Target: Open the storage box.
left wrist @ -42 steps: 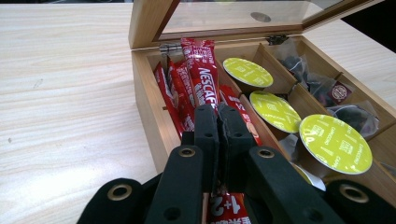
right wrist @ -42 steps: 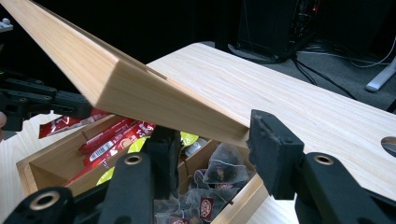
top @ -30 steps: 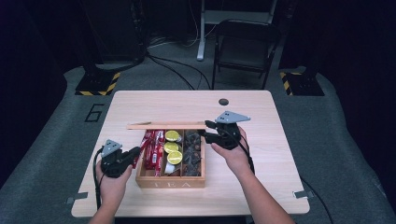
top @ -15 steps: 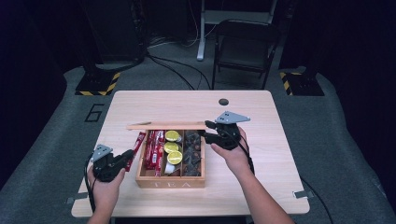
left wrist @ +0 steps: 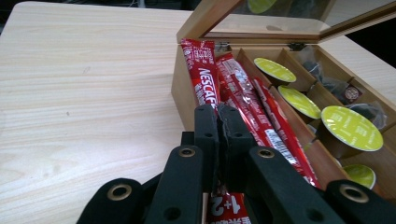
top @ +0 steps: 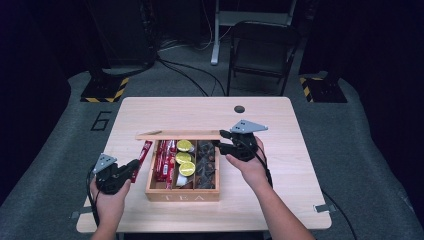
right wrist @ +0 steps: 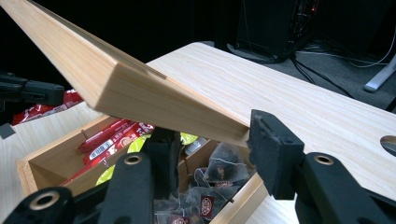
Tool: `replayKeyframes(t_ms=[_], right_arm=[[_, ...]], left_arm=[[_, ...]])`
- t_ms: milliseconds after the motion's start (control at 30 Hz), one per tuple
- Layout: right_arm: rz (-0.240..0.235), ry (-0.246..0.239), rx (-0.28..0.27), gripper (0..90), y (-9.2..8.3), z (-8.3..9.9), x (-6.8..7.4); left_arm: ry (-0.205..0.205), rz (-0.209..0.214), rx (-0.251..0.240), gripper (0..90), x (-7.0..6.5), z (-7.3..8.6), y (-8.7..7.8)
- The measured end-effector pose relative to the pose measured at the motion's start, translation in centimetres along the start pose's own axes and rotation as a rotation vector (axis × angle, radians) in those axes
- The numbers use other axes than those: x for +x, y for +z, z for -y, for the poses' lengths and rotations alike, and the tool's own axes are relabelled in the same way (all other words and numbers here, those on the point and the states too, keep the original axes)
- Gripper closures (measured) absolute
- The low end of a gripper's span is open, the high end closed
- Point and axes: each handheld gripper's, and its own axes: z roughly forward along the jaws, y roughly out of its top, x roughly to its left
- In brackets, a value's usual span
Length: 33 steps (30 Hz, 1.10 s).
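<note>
Left gripper (top: pixel 131 169) at about 8 o'clock of the tea box (top: pixel 182 196), fingers (left wrist: pixel 208 135) clamped on one red Nescafe stick (top: pixel 143 154). In the high view the stick runs up toward 1 o'clock along the outside of the box's left wall; in the left gripper view its far end lies against the top of that wall, so it looks part-way out of the box or just beside it, not fully clear.

Right gripper (top: pixel 221 142) at the box's 1 o'clock corner, fingers (right wrist: pixel 273 149) pinching the free edge of the wooden lid (top: pixel 177 135) and holding it open, tilted up over the compartments.

Inside: more red sticks (top: pixel 164 160) in the left compartment, green-topped capsules (top: pixel 184 158) in the middle, dark tea bags (top: pixel 206 164) on the right. The box sits mid-tabletop (top: pixel 300 175).

Risks, as I judge them:
- Grip on the stick is near one end, so the long free part can swing or snag on the box wall or hinge corner; a snag could drag the box or pull the stick out of the fingers.
- A thin foil packet may crease or slip if pulled sideways.
- The lid is held by a narrow pinch at its edge; if the right hand drifts or the pinch slips, the lid drops onto the stick or the left fingers.
- Pushing the lid further back may tip or slide the light box.
</note>
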Motion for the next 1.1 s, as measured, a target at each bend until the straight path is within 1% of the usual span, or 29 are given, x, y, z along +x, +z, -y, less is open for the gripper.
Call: replayKeyframes(t_ms=[33,200,333,500,567,600,633,700,800,867,933,1000,1100], right_arm=[[0.0,0.002,0.001,54.1,0.0,0.0,0.0],[0.0,0.001,0.001,54.1,0.0,0.0,0.0],[0.0,0.001,0.002,54.1,0.0,0.0,0.0],[0.0,0.001,0.001,54.0,0.0,0.1,0.0],[0.0,0.001,0.002,54.0,0.0,0.1,0.1],[0.0,0.001,0.002,54.0,0.0,0.1,0.0],[0.0,0.001,0.001,54.0,0.0,0.1,0.0],[0.0,0.001,0.001,54.0,0.0,0.1,0.0],[-0.001,-0.006,-0.002,54.0,0.0,0.1,0.0],[0.0,0.002,-0.001,54.0,0.0,0.1,0.0],[-0.001,0.007,-0.001,54.0,0.0,0.1,0.0],[0.0,0.007,-0.001,54.0,0.0,0.1,0.0],[-0.001,0.0,-0.003,54.0,0.0,0.1,0.0]], left_arm=[[-0.012,-0.003,-0.006,87.1,0.1,0.0,0.0],[-0.015,-0.019,-0.001,87.0,0.7,0.2,0.1],[-0.028,-0.033,0.0,87.1,1.2,0.5,0.1],[-0.035,-0.056,0.011,87.0,1.9,0.8,0.2],[-0.044,-0.066,0.013,87.0,2.2,1.0,0.3],[-0.042,-0.074,0.021,87.0,2.5,1.1,0.3],[-0.048,-0.08,0.015,87.0,2.6,1.2,0.4],[-0.059,-0.09,0.029,87.0,3.2,1.5,0.4],[-0.064,-0.1,0.049,87.0,3.8,1.9,0.6],[-0.075,-0.11,0.052,87.0,4.2,2.1,0.7],[-0.075,-0.115,0.061,87.0,4.5,2.3,0.7],[-0.083,-0.124,0.061,87.0,4.7,2.5,0.9],[-0.098,-0.126,0.067,86.9,5.1,2.7,1.0]])
